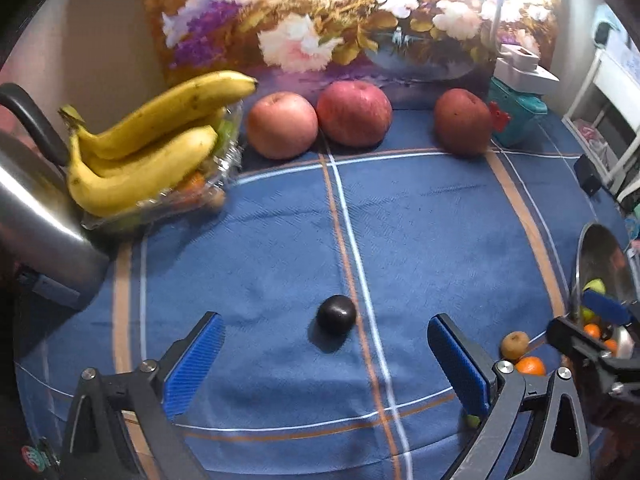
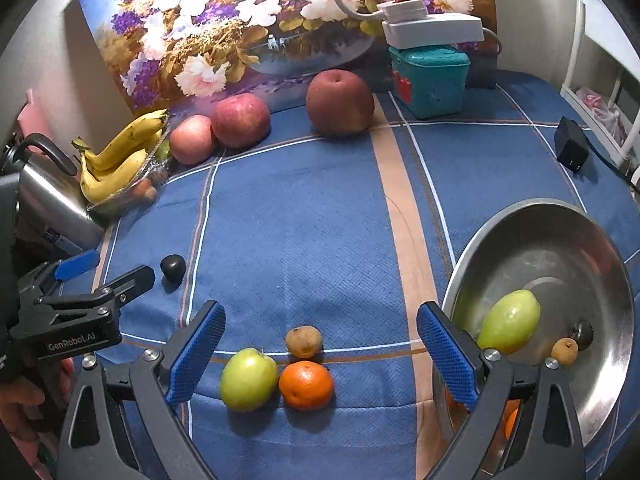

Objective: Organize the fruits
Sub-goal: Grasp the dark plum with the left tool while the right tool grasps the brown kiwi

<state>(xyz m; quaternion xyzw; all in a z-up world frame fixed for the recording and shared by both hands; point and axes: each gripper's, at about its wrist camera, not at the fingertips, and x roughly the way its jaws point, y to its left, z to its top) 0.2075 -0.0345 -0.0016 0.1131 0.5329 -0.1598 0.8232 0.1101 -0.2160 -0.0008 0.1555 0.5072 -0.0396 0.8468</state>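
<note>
**Both grippers wide over loose fruit on the blue bench**

Blue-padded fingers fill the bottom of both wrist views. Right gripper (image 2: 320,356) stands wide, nothing between the pads pressed; a green apple (image 2: 248,380), an orange tangerine (image 2: 306,385) and a small brown kiwi (image 2: 304,341) lie in the gap, the apple and tangerine touching, the kiwi just above them. Left gripper (image 1: 326,364) is likewise wide, with a small dark plum (image 1: 336,314) lying on the cloth just ahead of the gap, untouched.

Largest in view is the blue checked cloth (image 2: 320,220) covering the bench, with a flower painting (image 2: 240,32) propped along the top of the frame. A steel bowl (image 2: 560,240) sits at lower right, tilted, holding a green mango-like fruit (image 2: 510,322), a small tan fruit (image 2: 565,351) and a dark one (image 2: 582,334) beside it. A steel kettle (image 2: 56,204) stands at the left edge. Next to it a clear tray (image 1: 160,204) carries a bunch of bananas (image 1: 148,148). Three red apples line the back: two touching (image 1: 282,125) (image 1: 354,113), a darker third (image 1: 463,121) apart, near a teal box (image 2: 430,80) topped by a white power strip (image 2: 432,28). A black adapter (image 2: 572,149) lies at the right.
</note>
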